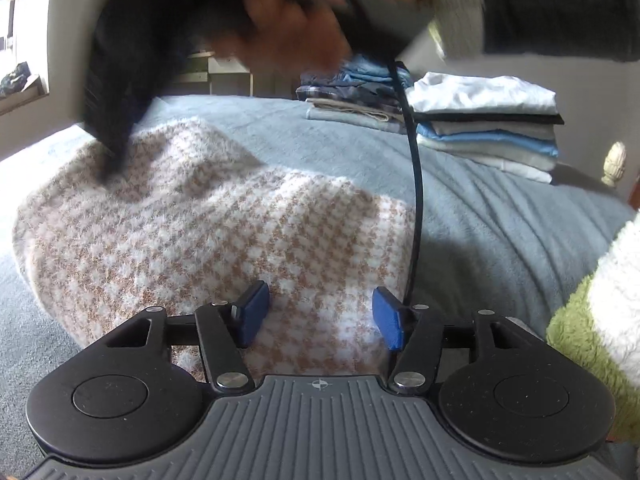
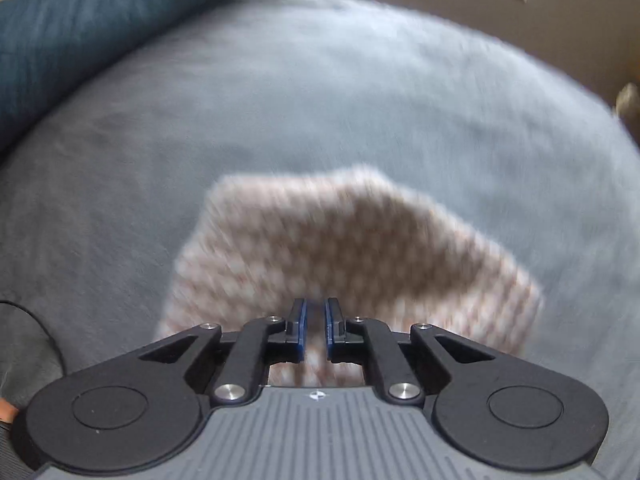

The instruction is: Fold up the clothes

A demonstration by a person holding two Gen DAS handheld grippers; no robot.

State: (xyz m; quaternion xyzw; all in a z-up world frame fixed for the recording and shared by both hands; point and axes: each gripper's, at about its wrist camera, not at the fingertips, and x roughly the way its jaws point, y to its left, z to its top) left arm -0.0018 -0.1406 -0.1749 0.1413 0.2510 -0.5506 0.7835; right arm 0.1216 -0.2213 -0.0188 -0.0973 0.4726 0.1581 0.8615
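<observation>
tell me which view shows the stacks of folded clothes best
The left wrist view: two stacks of folded clothes sit sharp at the far side of the bed. The right wrist view shows none of them, only the blurred checked garment.

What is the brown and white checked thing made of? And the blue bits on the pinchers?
The checked garment looks like a fuzzy knit, maybe wool or fleece: its surface is hairy and soft, and it slumps in folds on the grey-blue blanket, which looks like plush fleece. The left gripper has blue pads that look like matte rubber or foam on black plastic arms; which one, I cannot tell.
</observation>
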